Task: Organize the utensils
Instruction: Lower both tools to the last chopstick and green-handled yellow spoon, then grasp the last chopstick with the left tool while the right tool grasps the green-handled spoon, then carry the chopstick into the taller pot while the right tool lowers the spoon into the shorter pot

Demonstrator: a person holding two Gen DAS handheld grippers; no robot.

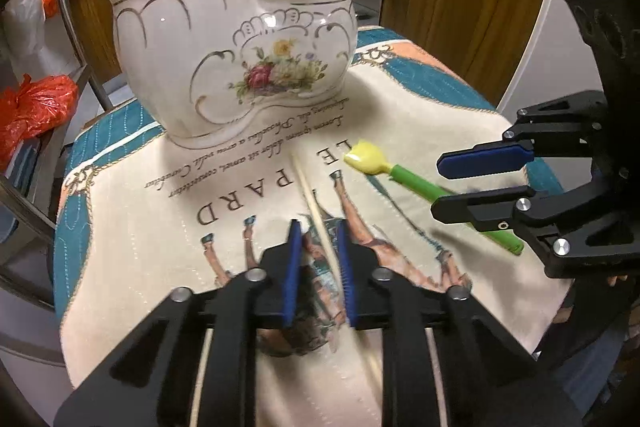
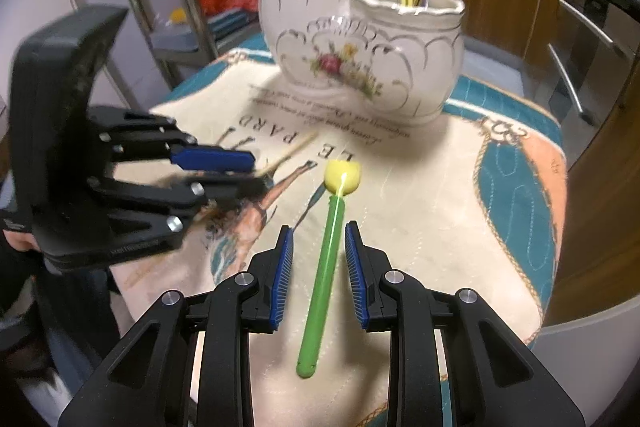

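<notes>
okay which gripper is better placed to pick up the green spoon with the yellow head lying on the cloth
Right. The right gripper is open with its fingers on either side of the green spoon handle. The left gripper is open around the wooden chopstick instead, off to the spoon's side.

Your left gripper (image 1: pixel 318 227) sits over the cloth (image 1: pixel 168 227) w/ a chopstick (image 1: pixel 314 203) lying between its fingers. Your right gripper (image 2: pixel 318 231) straddles the spoon (image 2: pixel 326 259), spoon bowl pointing toward the holder (image 2: pixel 360 59). Holder stands at the far end of the cloth on the counter; 2 compartments, chopsticks in the taller, spoons + forks in the lower. Spoon lies right of the chopstick, apart.
</notes>
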